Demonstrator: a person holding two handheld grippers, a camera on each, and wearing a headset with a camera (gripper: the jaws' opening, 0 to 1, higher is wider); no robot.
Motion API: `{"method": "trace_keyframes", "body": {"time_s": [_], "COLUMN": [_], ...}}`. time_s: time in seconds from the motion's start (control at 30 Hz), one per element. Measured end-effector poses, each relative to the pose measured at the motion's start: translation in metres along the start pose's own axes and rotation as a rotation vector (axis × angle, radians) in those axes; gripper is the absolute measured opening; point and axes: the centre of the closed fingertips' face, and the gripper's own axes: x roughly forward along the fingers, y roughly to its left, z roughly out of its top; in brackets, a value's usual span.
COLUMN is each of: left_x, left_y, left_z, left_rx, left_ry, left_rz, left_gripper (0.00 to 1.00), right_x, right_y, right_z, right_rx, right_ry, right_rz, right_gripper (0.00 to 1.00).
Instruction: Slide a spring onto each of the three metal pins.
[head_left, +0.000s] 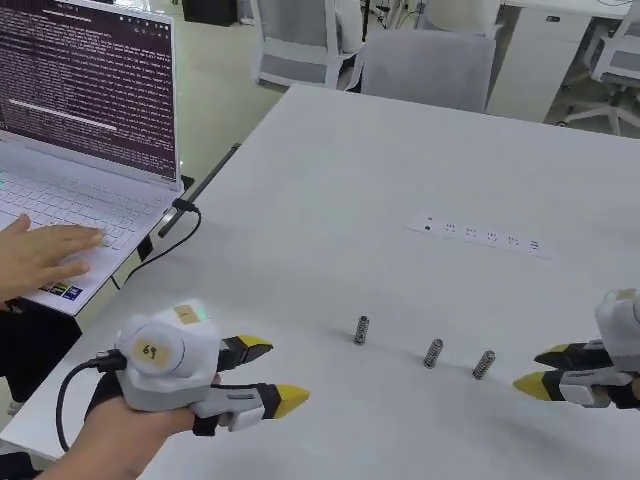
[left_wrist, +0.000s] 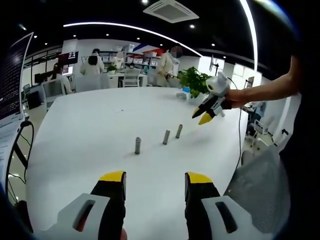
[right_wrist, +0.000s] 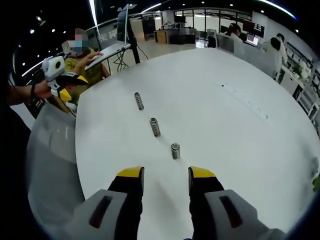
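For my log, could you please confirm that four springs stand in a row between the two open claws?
Not quite: the head view shows three springs, not four, standing in a row between the open left claw and the open right claw.

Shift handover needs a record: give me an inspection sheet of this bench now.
Surface: white table, smooth.
Job's things: three springs upright in a row, apart from each other.
Clutter: open laptop at the left edge, a hand on its keys; socket strip beyond the springs.
Grippers: left tongs open, right tongs open, both off the springs.
Cables: black cable plugged into the laptop; cord trailing from the left tongs.
Surroundings: chairs, plant, people at far desks.
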Motion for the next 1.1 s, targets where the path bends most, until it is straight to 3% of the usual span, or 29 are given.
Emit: {"method": "trace_keyframes", "body": {"time_s": [0.17,0.57,0.87,1.1], "left_x": [0.0,-0.003,-0.005,-0.006], "left_y": [0.002,0.004,0.003,0.0], "left_z": [0.002,0.005,0.008,0.009], "left_rx": [0.001,0.007,0.015,0.01], "left_ry": [-0.004,-0.009,-0.015,-0.021], "left_rz": [0.002,0.008,0.007,0.005], "left_gripper": [0.42,0.43,0.44,0.45], "right_x": [-0.007,-0.029,-0.043,-0.043], "right_y": [0.004,0.029,0.047,0.063], "right_z": [0.002,-0.003,-0.011,-0.019], "right_rx": [0.014,0.111,0.163,0.197], "right_ry": [-0.031,-0.172,-0.237,-0.253], "right_rz": [-0.012,-0.028,-0.048,-0.05], "right_gripper": [0.36,0.45,0.52,0.61]}}
